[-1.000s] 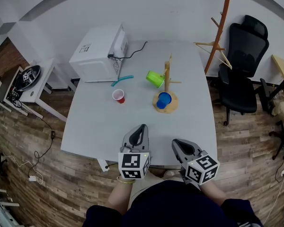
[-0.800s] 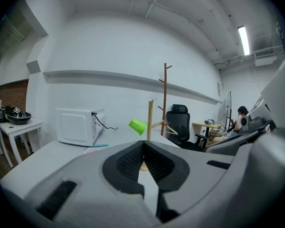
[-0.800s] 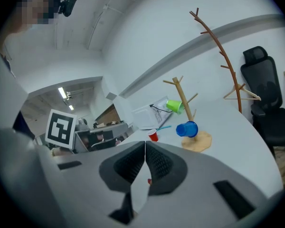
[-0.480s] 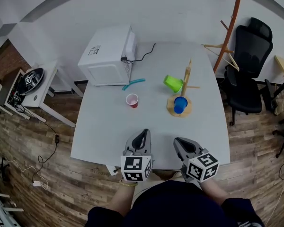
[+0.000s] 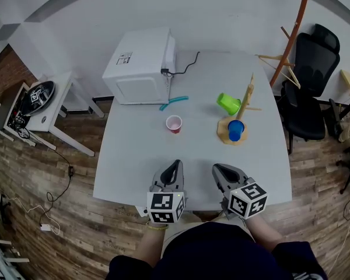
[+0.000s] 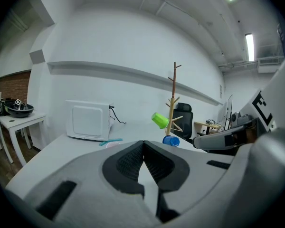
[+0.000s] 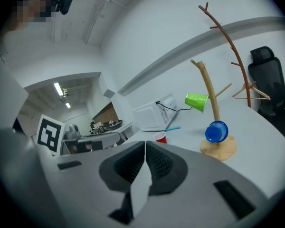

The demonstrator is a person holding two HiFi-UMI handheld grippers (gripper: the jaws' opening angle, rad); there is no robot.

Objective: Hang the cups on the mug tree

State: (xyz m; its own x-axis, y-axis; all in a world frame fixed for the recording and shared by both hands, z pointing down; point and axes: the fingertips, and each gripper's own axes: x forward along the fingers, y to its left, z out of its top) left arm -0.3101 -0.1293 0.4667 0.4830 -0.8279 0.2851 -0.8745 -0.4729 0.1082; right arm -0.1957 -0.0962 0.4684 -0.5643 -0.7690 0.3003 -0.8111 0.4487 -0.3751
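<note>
Wood-plank flooring is surrounding a pale grey table (image 5: 140,162) in the head view, with one black office chair (image 5: 312,92) standing off the table's right edge. One white microwave (image 5: 141,66) is sitting at the far left corner, and one teal stick (image 5: 174,102) is lying just in front of it. Three cups are showing. One red cup (image 5: 174,123) is standing upright near the middle of the table with its mouth facing up and its pale inside showing. One green cup (image 5: 228,103) is hanging tilted from an upper peg of the single mug tree (image 5: 245,107) toward the right edge. One blue cup (image 5: 235,129) is hanging lower down, just above the wooden base. Two grippers are hovering side by side over the near edge, well apart from all the cups. The left gripper (image 5: 174,165) is pointing toward the red cup, and the right gripper (image 5: 217,169) is hovering beside it. The left gripper view is showing that gripper's jaws pressed together on nothing, with the tree and its two cups far ahead. The right gripper view is likewise showing jaws pressed together and pinching nothing, with all three cups beyond them.
</note>
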